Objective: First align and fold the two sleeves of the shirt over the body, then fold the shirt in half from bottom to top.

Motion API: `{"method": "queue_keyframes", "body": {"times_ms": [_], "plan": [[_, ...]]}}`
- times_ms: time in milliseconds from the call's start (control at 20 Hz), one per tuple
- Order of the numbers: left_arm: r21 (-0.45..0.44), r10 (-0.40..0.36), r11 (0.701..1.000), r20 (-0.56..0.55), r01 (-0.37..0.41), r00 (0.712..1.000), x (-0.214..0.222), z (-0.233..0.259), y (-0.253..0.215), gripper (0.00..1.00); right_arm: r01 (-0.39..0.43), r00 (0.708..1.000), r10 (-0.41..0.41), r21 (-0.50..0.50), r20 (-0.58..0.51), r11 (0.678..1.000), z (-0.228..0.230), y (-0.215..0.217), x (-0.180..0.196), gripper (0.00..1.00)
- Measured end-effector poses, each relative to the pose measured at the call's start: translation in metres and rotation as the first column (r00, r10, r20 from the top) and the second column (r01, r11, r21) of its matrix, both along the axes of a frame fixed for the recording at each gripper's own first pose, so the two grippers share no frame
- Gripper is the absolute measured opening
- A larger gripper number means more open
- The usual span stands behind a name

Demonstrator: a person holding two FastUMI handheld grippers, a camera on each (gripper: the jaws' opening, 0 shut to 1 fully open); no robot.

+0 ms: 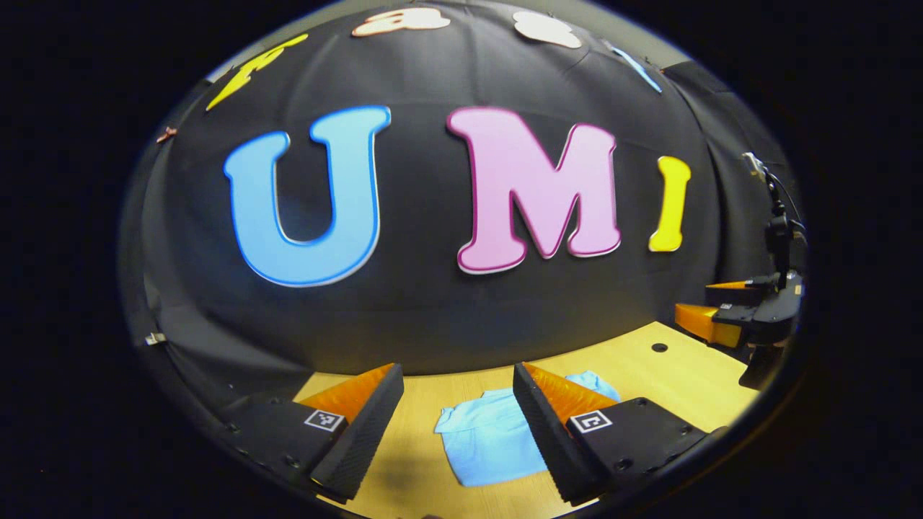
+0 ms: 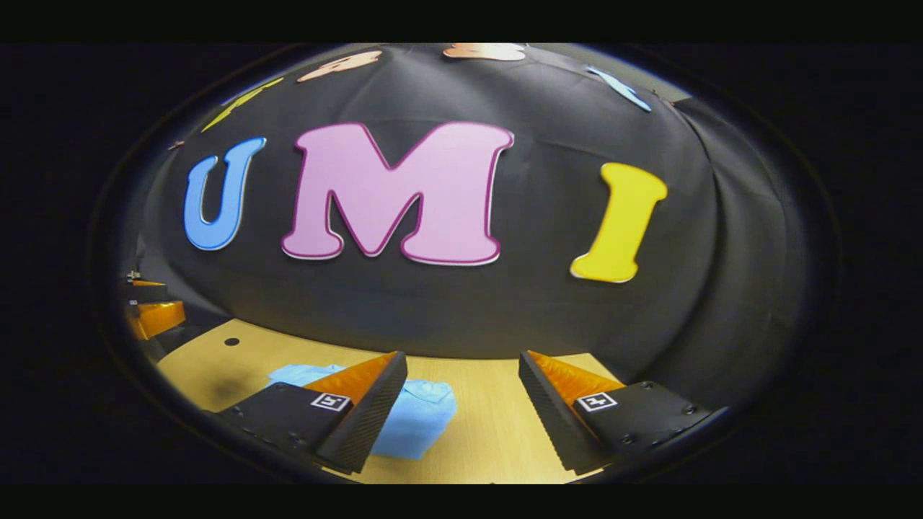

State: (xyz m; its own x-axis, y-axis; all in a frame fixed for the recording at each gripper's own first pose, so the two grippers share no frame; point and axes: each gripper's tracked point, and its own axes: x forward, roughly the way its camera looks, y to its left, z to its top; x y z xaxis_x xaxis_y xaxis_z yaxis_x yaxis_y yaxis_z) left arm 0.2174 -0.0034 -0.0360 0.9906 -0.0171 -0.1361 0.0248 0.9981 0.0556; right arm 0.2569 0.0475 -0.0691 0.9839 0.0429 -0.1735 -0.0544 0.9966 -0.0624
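Note:
A light blue shirt (image 1: 490,436) lies folded in a compact bundle on the wooden table (image 1: 678,375). In the left gripper view my left gripper (image 1: 456,432) hangs above the table, open, with the shirt seen between and behind its fingers; nothing is held. The right gripper (image 1: 728,310) appears at the far right edge of that view, above the table. In the right gripper view the shirt (image 2: 422,422) lies partly behind the left finger of my right gripper (image 2: 461,418), which is open and holds nothing. The left gripper (image 2: 155,317) shows at that view's far left.
The black booth wall stands right behind the table's far edge. A small dark hole (image 1: 659,347) marks the tabletop near the right gripper; the same hole (image 2: 231,342) appears in the right gripper view. A camera stand (image 1: 779,231) rises at the right.

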Motion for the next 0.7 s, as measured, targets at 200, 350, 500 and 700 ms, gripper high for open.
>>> {"method": "queue_keyframes", "body": {"times_ms": [200, 350, 500, 700], "plan": [[0.037, -0.018, 0.999, 0.085, 0.015, 0.996, -0.106, 0.042, -0.015, 1.00, 0.035, 0.997, -0.035, 0.000, 0.069, 0.999, 0.063, -0.027, -0.063, 0.97], [-0.034, -0.029, 0.999, 0.109, 0.033, 0.994, -0.173, 0.058, -0.028, 0.98, 0.044, 0.991, -0.046, 0.021, 0.128, 0.999, 0.097, -0.040, -0.116, 0.97], [-0.083, 0.008, 0.997, 0.132, 0.003, 0.991, -0.234, 0.068, -0.024, 0.98, 0.051, 0.988, -0.055, 0.031, 0.142, 0.998, 0.103, -0.047, -0.178, 0.97], [-0.108, 0.022, 0.994, 0.161, -0.004, 0.987, -0.296, 0.061, -0.024, 0.98, 0.023, 0.989, -0.027, 0.029, 0.146, 0.999, 0.097, -0.044, -0.255, 0.97]]}}
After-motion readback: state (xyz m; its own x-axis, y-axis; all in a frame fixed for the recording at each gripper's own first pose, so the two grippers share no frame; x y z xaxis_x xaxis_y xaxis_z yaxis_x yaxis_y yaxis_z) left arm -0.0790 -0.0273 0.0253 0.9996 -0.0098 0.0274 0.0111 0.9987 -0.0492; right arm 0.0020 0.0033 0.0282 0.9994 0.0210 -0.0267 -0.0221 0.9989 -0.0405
